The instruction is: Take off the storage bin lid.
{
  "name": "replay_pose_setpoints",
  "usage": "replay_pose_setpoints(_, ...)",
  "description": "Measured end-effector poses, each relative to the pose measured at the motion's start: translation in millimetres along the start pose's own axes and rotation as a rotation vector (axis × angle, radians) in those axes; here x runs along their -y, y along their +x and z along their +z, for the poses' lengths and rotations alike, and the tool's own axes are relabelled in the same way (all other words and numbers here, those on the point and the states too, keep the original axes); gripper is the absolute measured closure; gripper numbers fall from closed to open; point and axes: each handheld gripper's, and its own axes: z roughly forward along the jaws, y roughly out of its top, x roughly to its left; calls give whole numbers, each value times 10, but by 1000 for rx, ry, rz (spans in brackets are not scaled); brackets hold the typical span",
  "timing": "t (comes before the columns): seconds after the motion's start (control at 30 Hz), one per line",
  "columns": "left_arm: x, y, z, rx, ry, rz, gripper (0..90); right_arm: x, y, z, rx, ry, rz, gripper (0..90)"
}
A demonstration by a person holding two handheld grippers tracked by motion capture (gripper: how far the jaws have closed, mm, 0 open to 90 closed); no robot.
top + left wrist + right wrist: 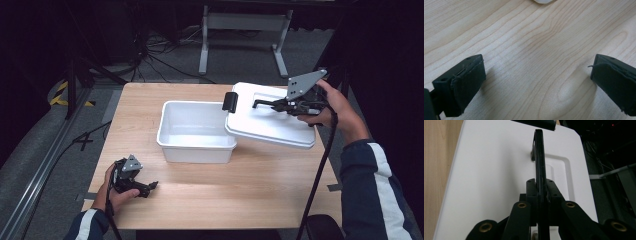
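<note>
High view: white bin [196, 131] at table [260, 195] centre; lid [272, 117] at 2 o'clock, overlapping bin's rim. Left gripper [150, 187] at 7 o'clock.
Left gripper view: jaws spread wide, empty.
Right gripper view: right gripper [541, 192] clenched on lid handle [539, 152]; thin grip, so lid may swing or slip.

1 tub [196, 131], 1 lid [270, 115], 2 claws [154, 185].

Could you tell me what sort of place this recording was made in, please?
Probably a lab or studio recording bay: a light wooden table stands on grey carpet amid black curtains, loose black floor cables and a grey metal stand behind it.
</note>
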Motion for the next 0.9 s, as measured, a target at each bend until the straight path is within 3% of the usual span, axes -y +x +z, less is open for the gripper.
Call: replay_pose_setpoints(0.9,2,-1,0,2,2,-1,2,592,6,-84,13,24,82,840)
